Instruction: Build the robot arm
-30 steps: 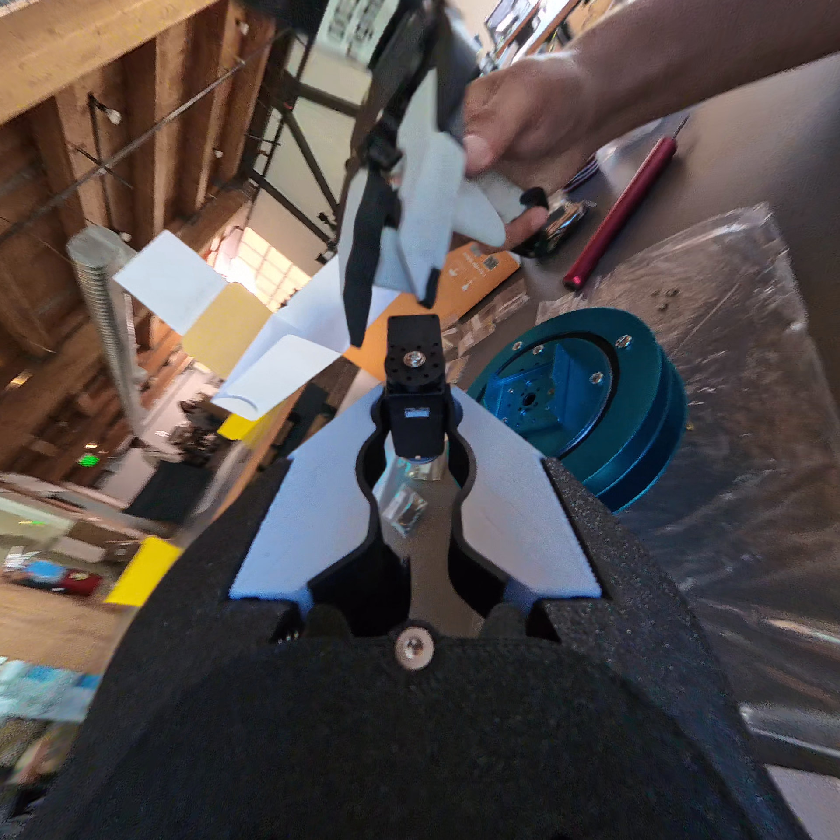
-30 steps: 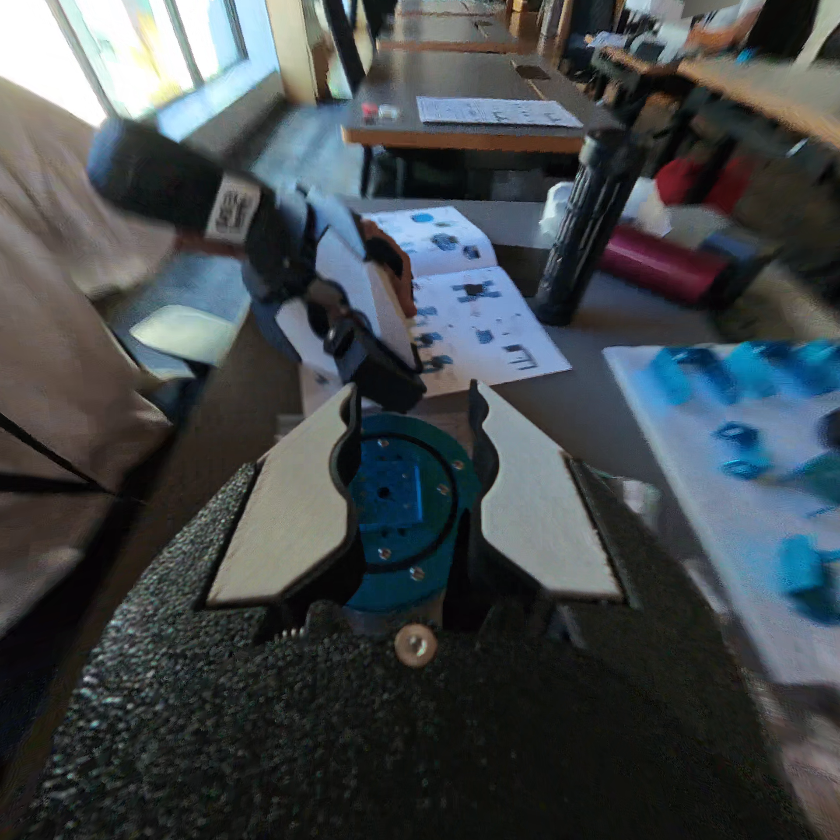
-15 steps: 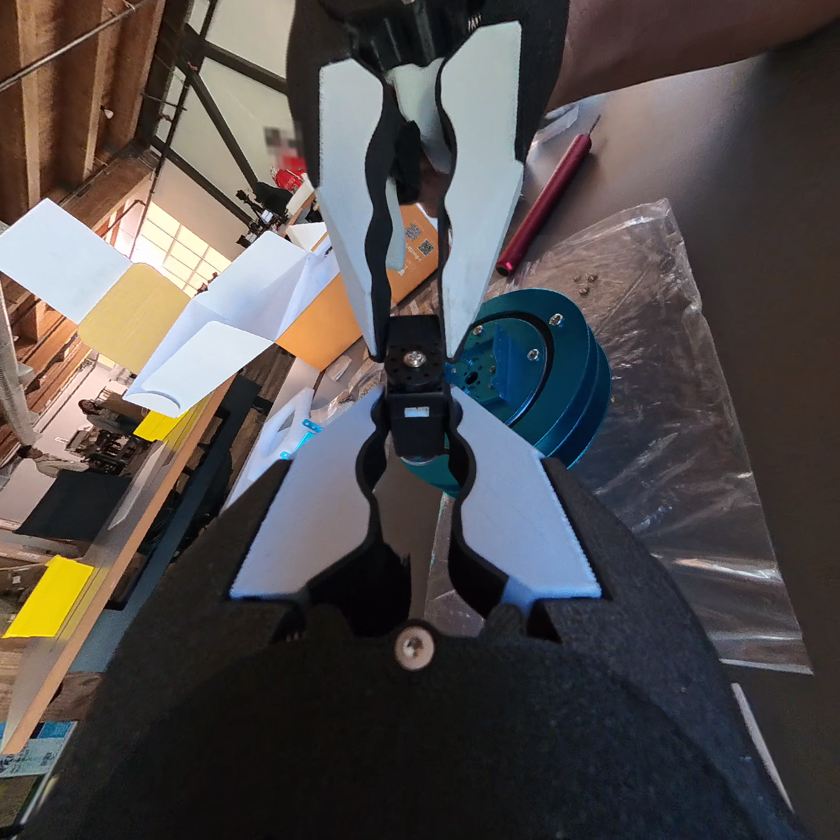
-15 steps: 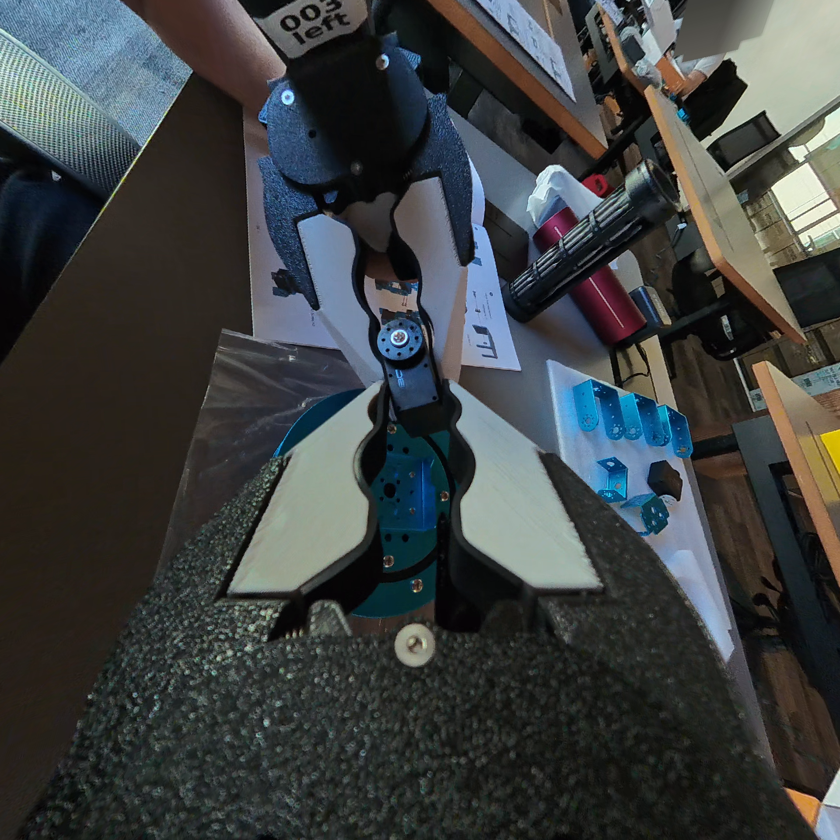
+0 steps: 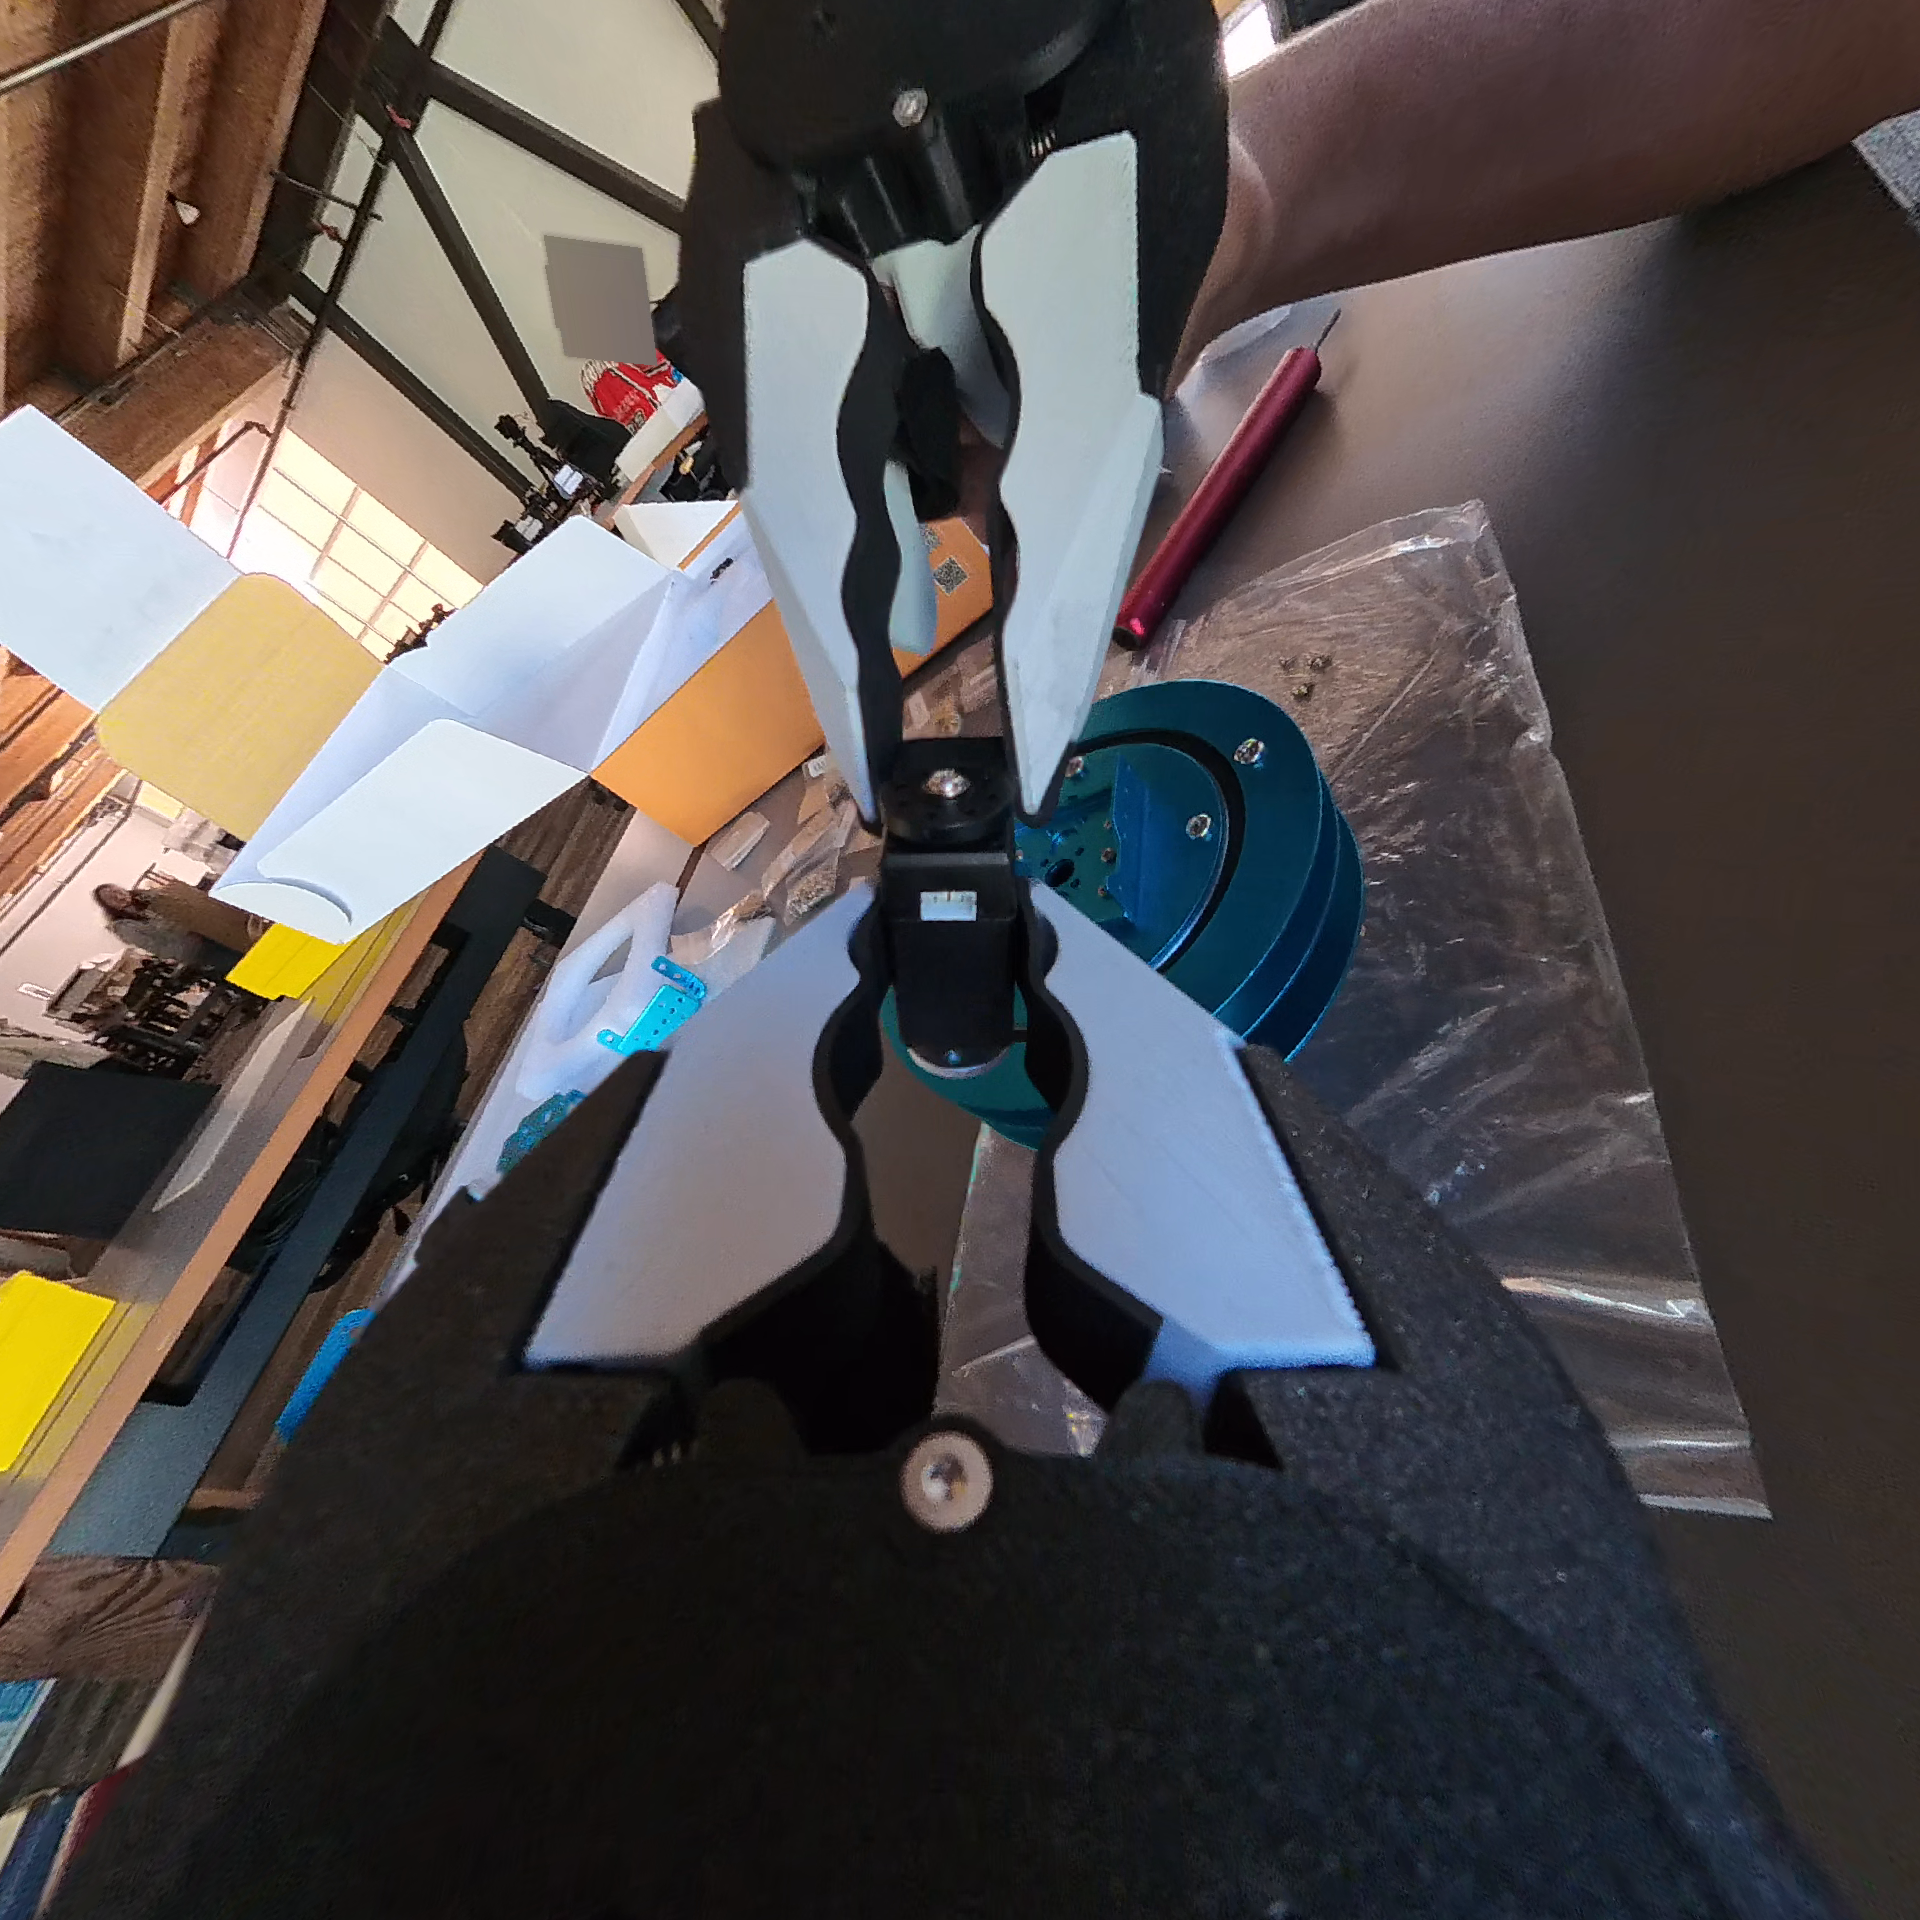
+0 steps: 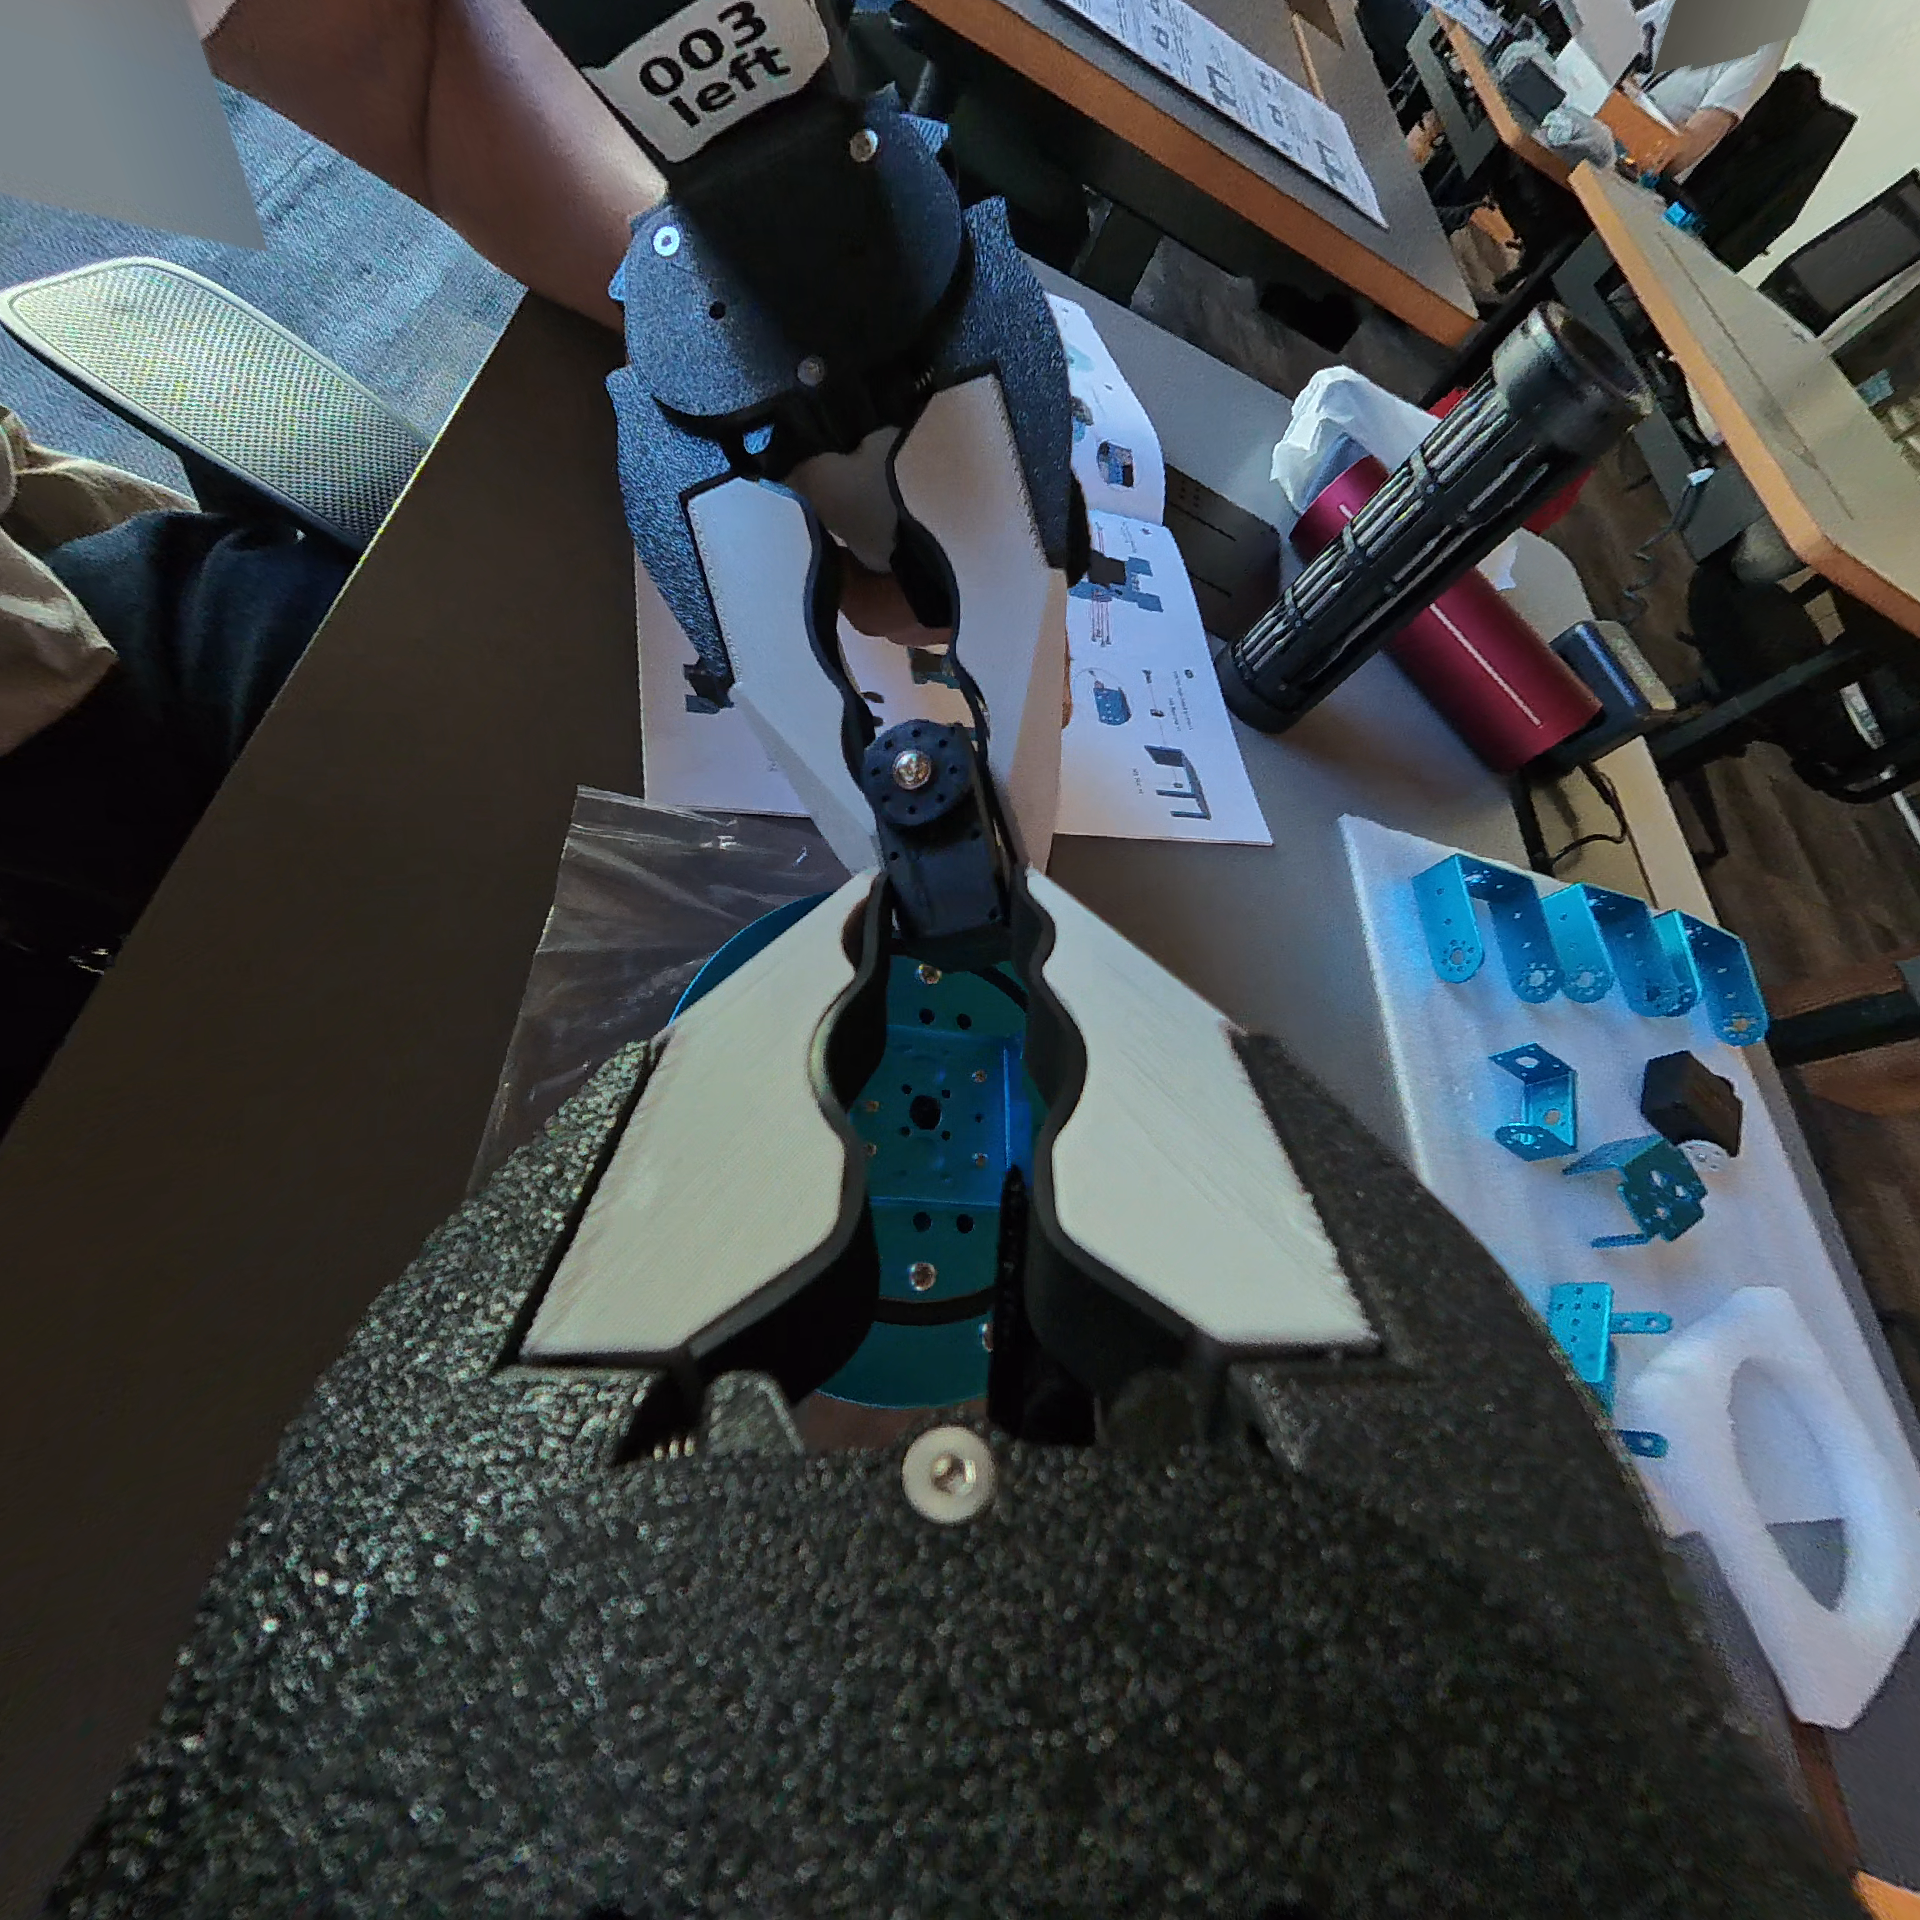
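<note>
A black servo motor (image 5: 948, 966) hangs in the air between both grippers. My left gripper (image 5: 951, 904) is shut on its body. My right gripper (image 5: 945, 816) comes in from the top of the left wrist view, and its fingertips press on either side of the servo's round horn end. In the right wrist view the servo (image 6: 914, 779) sits between my right gripper's (image 6: 948, 883) tips, with the left gripper (image 6: 940, 831) opposite. A teal round base (image 5: 1226, 883) lies on the table just below; it also shows in the right wrist view (image 6: 925, 1143).
The base rests on a clear plastic bag (image 5: 1507, 1039) on the dark table. A red screwdriver (image 5: 1216, 499) and an open white and orange box (image 5: 665, 727) lie beyond. A foam tray (image 6: 1818, 1538) holds blue brackets. A manual (image 6: 1143, 727), black ribbed cylinder (image 6: 1403, 540) and red bottle (image 6: 1475, 665) lie behind. My two grippers' fingertips are within a few centimetres of each other.
My right gripper swung in from the side to face the left gripper and closed its tips around the servo's horn end. The left gripper kept its hold on the servo.
</note>
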A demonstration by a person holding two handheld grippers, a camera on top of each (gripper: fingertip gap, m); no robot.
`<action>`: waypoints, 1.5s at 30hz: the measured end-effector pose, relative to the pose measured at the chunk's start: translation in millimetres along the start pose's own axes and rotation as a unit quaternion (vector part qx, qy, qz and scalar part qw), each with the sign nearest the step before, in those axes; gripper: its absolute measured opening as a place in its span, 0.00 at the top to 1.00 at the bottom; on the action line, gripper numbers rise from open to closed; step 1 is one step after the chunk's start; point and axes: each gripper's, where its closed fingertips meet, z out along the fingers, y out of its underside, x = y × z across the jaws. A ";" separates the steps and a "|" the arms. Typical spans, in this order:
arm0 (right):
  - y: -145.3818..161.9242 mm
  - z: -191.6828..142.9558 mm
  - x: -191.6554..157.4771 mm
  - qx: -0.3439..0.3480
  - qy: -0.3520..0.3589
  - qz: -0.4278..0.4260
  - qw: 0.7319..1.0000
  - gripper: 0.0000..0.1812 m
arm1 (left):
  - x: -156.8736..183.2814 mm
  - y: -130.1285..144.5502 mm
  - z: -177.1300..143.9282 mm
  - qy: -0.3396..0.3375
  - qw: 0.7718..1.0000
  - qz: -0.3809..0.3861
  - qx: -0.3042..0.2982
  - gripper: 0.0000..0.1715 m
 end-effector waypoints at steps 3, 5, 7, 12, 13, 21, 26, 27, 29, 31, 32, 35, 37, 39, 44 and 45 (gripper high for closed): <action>-0.5 1.0 0.6 0.007 0.006 0.008 1.000 0.89 | 0.3 1.0 0.2 0.004 1.000 -0.012 -0.001 0.88; 1.4 4.3 -0.4 -0.005 0.011 0.006 1.000 0.86 | 1.5 -1.2 0.3 0.011 1.000 -0.024 0.004 0.88; 3.6 5.9 -0.7 -0.020 0.022 -0.008 1.000 0.87 | 3.6 -0.5 1.9 0.014 1.000 -0.028 -0.001 0.88; 2.2 4.2 -5.1 -0.025 0.001 -0.005 1.000 0.88 | 7.1 -3.0 0.9 0.014 0.999 -0.031 0.006 0.87; 2.1 4.6 -5.1 -0.023 -0.001 -0.003 1.000 0.88 | 7.2 -2.8 0.7 0.014 0.999 -0.031 0.006 0.87; 8.0 7.0 -2.8 -0.019 -0.008 0.017 1.000 0.88 | 8.4 8.7 2.5 0.037 0.997 -0.068 -0.009 0.87; 7.6 7.5 -5.7 -0.011 -0.023 0.032 0.999 0.89 | 10.8 7.9 0.8 0.049 0.997 -0.066 -0.005 0.88; 8.4 8.0 -6.5 -0.012 -0.024 0.037 0.999 0.89 | 11.2 8.4 0.5 0.050 0.997 -0.061 -0.008 0.88; 8.7 8.3 -6.4 -0.011 -0.021 0.041 0.999 0.89 | 11.4 9.0 0.8 0.049 0.997 -0.059 -0.010 0.88; 6.5 8.6 -7.2 -0.001 -0.017 0.037 0.999 0.87 | 11.8 8.1 1.2 0.047 0.997 -0.054 -0.010 0.88; 4.5 9.7 -8.2 0.005 -0.017 0.040 0.999 0.86 | 12.7 7.5 1.3 0.047 0.998 -0.048 -0.011 0.88; 4.7 12.2 -11.3 -0.004 -0.020 0.034 0.999 0.88 | 13.8 7.7 1.2 0.042 0.998 -0.033 -0.017 0.88; 5.4 12.5 -11.8 -0.011 -0.016 0.020 1.000 0.88 | 14.3 8.1 1.3 0.044 0.998 -0.032 -0.017 0.88; 7.0 12.8 -11.7 -0.022 -0.010 0.008 1.000 0.88 | 14.8 9.2 1.7 0.045 0.998 -0.034 -0.020 0.88; 10.2 12.7 -13.4 -0.037 -0.006 -0.013 0.999 0.88 | 17.1 11.1 3.4 0.045 0.998 -0.031 -0.024 0.88; 9.9 12.6 -13.3 -0.037 -0.004 -0.018 0.999 0.88 | 16.9 10.9 3.5 0.044 0.998 -0.032 -0.024 0.88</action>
